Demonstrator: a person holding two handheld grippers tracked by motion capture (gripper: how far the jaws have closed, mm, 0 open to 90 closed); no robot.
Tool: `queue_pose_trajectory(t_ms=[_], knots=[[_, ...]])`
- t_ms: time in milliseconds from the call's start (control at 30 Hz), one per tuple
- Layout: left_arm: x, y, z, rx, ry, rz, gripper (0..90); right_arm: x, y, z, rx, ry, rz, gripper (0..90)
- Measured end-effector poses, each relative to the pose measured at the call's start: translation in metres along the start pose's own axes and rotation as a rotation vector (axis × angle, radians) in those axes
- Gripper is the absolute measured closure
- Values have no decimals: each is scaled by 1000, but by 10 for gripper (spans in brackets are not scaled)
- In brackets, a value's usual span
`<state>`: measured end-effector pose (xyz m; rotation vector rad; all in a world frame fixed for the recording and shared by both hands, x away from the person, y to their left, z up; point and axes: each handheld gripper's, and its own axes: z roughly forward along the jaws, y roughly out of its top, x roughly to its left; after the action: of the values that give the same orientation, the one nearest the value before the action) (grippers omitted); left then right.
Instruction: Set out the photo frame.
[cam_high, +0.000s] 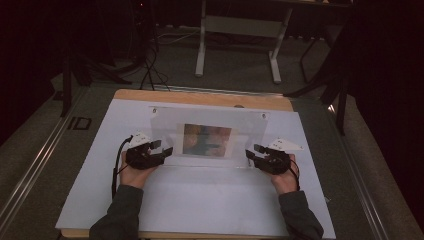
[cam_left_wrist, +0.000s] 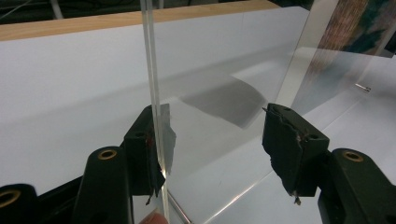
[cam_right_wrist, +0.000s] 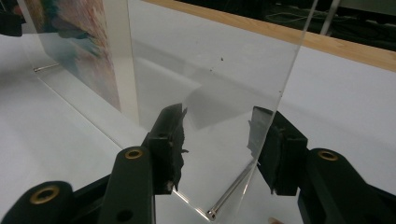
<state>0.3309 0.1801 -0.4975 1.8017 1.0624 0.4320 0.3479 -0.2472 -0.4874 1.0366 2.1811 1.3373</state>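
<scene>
Clear acrylic frame (cam_high: 207, 137) upright btwn L gripper (cam_high: 159, 149) & R gripper (cam_high: 254, 151), both jaws wide, not clamped.

A white sheet (cam_high: 200, 200) covers the wooden table (cam_high: 200, 96); a white-legged desk frame (cam_high: 240, 45) stands far behind.

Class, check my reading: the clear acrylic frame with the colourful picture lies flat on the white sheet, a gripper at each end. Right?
Not quite. The acrylic frame stands upright on the white sheet, as both gripper views show; the left gripper and the right gripper are indeed at its ends.
</scene>
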Motion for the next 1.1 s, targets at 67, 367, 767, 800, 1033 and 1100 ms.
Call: queue_pose_trajectory(t_ms=[67,367,767,800,1033,1100], knots=[[0,0,0,0,-1,1,417,0,0,0,0,0,2,538],[2,0,-1,4,-4,-3,411,1,-1,-1,-1,11,-7,547],[3,1,-5,18,-8,8,421,0,1,-1,36,22,-55,490],[3,1,-6,18,-7,9,421,0,2,-1,36,17,-59,488],[4,1,-14,12,-1,13,429,-8,2,-10,38,29,-46,483],[6,1,-20,-3,-9,12,429,-9,2,-11,41,28,-44,483]])
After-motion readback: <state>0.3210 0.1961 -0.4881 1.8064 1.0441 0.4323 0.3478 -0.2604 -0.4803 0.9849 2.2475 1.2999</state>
